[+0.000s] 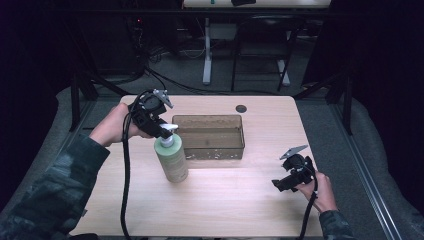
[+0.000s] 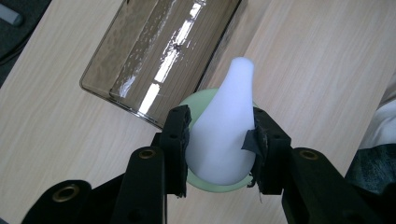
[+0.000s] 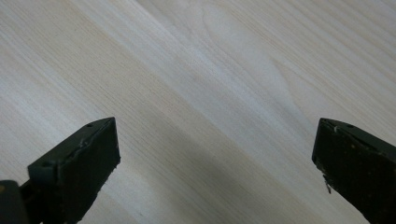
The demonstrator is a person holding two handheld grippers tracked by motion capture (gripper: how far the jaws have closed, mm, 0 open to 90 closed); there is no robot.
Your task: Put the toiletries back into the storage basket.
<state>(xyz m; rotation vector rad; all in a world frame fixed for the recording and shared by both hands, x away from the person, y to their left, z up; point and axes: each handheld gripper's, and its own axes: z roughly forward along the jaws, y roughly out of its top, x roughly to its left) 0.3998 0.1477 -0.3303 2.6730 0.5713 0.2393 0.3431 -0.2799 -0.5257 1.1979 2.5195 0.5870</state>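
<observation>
A pale green pump bottle point(image 1: 171, 159) stands upright on the light wooden table point(image 1: 235, 200), just beside the front left corner of a smoky, see-through plastic bin point(image 1: 210, 136). Its white pump head point(image 2: 223, 127) points toward the bin, and in the left gripper view the green shoulder of the bottle shows as a ring beneath it. The left gripper point(image 1: 165, 131) comes down on the bottle from above and from the side away from the bin, its two black jaws pressed against either flank of the pump head so that it is clamped between them. The person's left hand point(image 1: 113, 126) holds that gripper, with a camouflage-patterned sleeve point(image 1: 50, 192) behind it and a black cable point(image 1: 124, 180) hanging down toward the table's near edge. The right gripper point(image 1: 281, 184) sits well apart from the bottle, past the bin's front right corner, held low over bare wood by the right hand point(image 1: 320, 190); its jaws stand wide apart with nothing between them.
</observation>
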